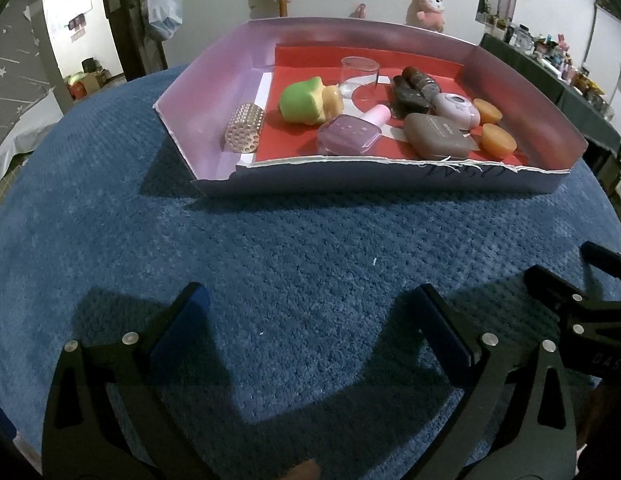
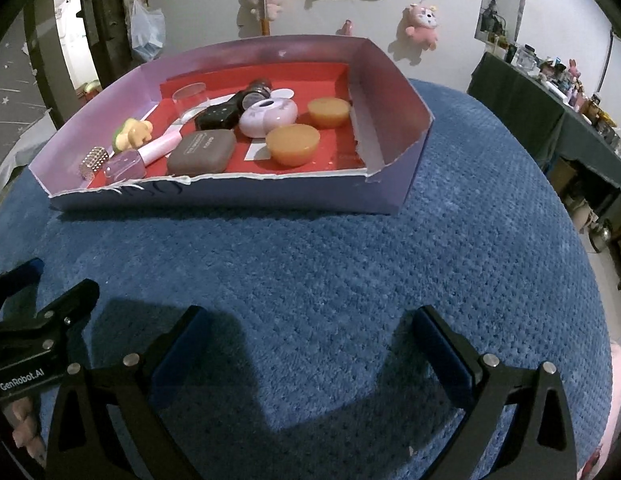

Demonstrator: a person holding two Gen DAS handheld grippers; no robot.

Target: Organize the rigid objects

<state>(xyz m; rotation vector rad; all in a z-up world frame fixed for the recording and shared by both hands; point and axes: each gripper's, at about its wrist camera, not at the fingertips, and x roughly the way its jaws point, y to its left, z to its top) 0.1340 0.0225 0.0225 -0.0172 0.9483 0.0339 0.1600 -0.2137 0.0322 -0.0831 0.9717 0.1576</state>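
A shallow lilac cardboard tray [image 1: 214, 92] [image 2: 394, 92] with a red floor lies on the blue mat, ahead of both grippers. Inside it lie a green and yellow toy [image 1: 306, 100] [image 2: 130, 134], a clear cup [image 1: 360, 74] [image 2: 188, 98], a pink nail polish bottle [image 1: 352, 134] [image 2: 140, 158], a brown case [image 1: 440, 136] [image 2: 202, 152], a studded gold cylinder [image 1: 244, 128] [image 2: 93, 162], a lilac round case [image 1: 456, 110] [image 2: 268, 116], a dark bottle [image 1: 414, 88] [image 2: 230, 110] and two orange pucks [image 1: 498, 140] [image 2: 292, 144]. My left gripper [image 1: 310, 312] and my right gripper [image 2: 310, 332] hang open over bare mat, holding nothing.
The blue textured mat [image 1: 310, 240] [image 2: 470, 220] covers a round table. Plush toys [image 1: 428, 6] [image 2: 422, 22] hang on the back wall. A dark cluttered side table [image 1: 550, 64] [image 2: 550, 92] stands at the right. A person's fingers [image 2: 22, 420] show at the lower left of the right wrist view.
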